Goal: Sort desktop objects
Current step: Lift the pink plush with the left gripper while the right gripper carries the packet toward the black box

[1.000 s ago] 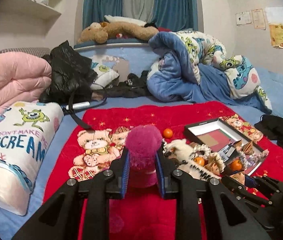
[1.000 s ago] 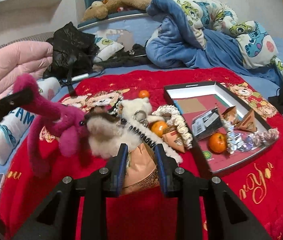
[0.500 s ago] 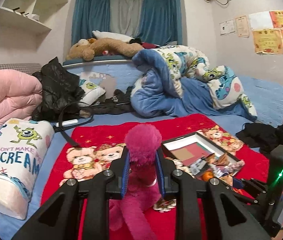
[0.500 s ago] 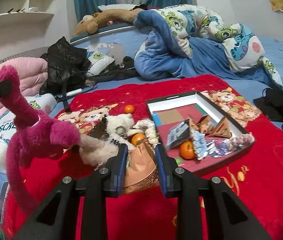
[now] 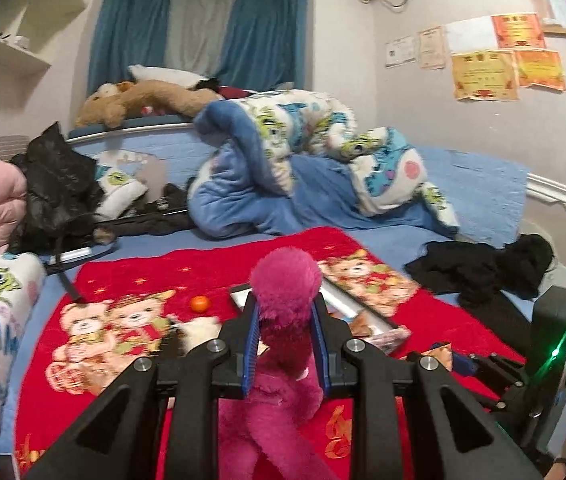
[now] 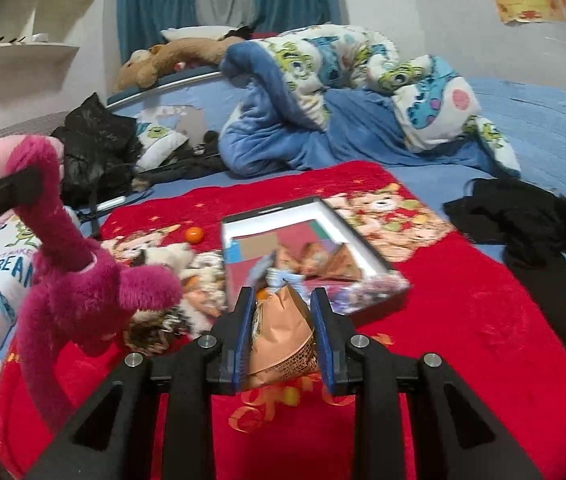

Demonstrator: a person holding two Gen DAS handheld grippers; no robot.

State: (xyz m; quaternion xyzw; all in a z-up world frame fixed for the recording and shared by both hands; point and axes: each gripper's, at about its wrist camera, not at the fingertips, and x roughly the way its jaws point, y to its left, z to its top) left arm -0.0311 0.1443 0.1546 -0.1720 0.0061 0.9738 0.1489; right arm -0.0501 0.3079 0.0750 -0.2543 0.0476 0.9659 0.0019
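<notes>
Change: magenta plush toy [image 5: 283, 320] lifted clear of the red blanket [image 5: 131, 280] vs 1 s ago; now hung from left gripper [image 5: 285, 332], fingers pinched on its limb.
Right gripper [image 6: 281, 334]: fingers clamped on orange snack bag [image 6: 281, 344], raised nearer the tray [image 6: 311, 208] ahead.
Meaning: both items judged in transit; tangerine [image 6: 193, 234] & white plush [image 6: 167, 258] left ahead-left on blanket, unsorted.

Black angular gripper arms, silver screws, blue-padded jaws
</notes>
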